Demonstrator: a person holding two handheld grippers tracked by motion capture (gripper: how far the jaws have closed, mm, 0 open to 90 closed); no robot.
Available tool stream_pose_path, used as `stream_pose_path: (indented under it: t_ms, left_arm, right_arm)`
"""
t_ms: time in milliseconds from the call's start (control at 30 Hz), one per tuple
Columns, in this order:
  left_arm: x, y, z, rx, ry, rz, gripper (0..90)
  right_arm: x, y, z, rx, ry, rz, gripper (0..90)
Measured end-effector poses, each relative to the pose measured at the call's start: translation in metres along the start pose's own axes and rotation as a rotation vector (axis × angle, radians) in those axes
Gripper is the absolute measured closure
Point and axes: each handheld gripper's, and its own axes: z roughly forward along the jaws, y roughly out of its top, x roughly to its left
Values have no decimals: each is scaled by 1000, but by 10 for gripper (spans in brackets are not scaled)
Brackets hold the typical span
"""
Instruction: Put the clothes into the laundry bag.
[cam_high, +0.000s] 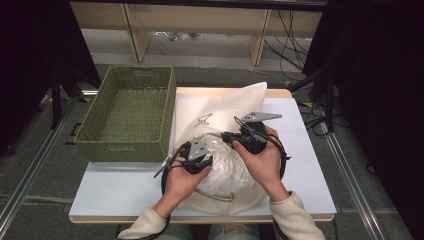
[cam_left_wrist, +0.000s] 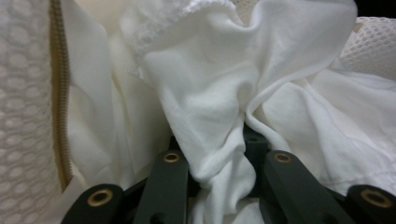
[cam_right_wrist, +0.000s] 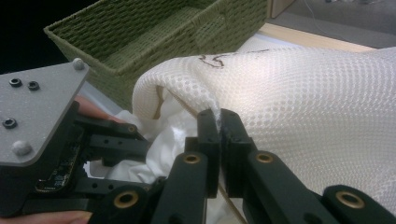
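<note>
A white mesh laundry bag (cam_high: 235, 107) with a dark drawn mark lies on the white tabletop (cam_high: 312, 165). A crumpled white cloth (cam_high: 227, 170) sits in its open mouth. My left gripper (cam_high: 211, 158) reaches into the mouth from the left, and its jaws are shut on a fold of the cloth (cam_left_wrist: 210, 102); the mesh wall (cam_left_wrist: 23, 116) and the bag's zipper (cam_left_wrist: 60, 93) stand to one side. My right gripper (cam_high: 227, 136) is shut on the bag's mesh edge (cam_right_wrist: 205, 100) and holds it lifted above the cloth. The left gripper (cam_right_wrist: 123, 140) shows just beside it.
A green woven basket (cam_high: 169, 115) with nothing in it stands at the table's back left, touching the bag's left side. Black stands and cables flank the table. Free tabletop lies at the front left and along the right edge.
</note>
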Motion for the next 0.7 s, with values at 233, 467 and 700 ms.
stream_pose_path:
  t_ms: [233, 467, 700]
  left_arm:
    - [-3, 5, -9, -14, 14, 6, 769]
    - [3, 14, -13, -47, 41, 7, 780]
    - [15, 6, 7, 11, 73, 27, 779]
  right_arm:
    - [0, 0, -1, -5, -8, 21, 886]
    - [1, 1, -2, -9, -9, 14, 887]
    - [6, 1, -2, -14, -6, -9, 887]
